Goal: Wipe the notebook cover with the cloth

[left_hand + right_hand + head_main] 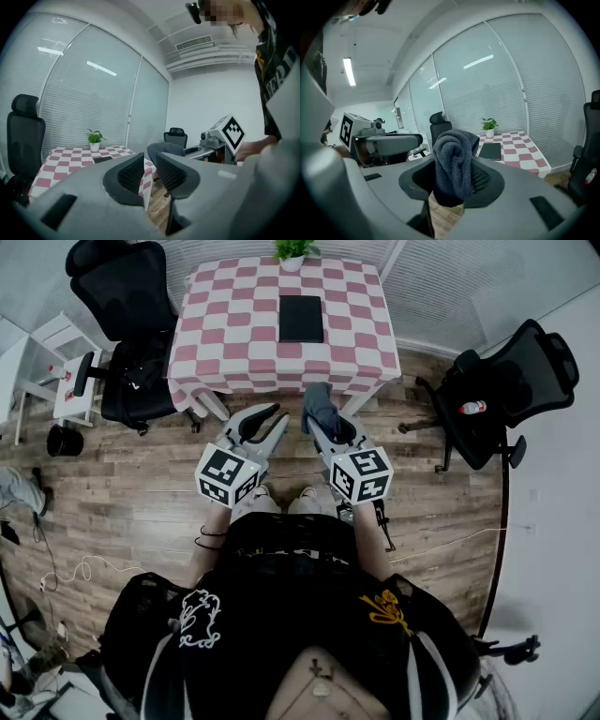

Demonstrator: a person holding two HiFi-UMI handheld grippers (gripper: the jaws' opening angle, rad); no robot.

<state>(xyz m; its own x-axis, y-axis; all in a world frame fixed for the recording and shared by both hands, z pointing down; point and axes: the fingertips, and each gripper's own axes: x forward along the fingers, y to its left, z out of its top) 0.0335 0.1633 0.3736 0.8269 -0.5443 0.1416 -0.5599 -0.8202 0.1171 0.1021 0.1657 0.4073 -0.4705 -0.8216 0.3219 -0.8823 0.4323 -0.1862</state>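
Open tabletop (225, 329) flanks the notebook (301, 319); a plant (294, 251) stands behind.

In the middle of the head view, the left tongs (270, 423) and right tongs (323, 427) point forward side by side, the left with its jaws narrowly apart and empty, the right clamped on a bunched dark cloth (319, 404).
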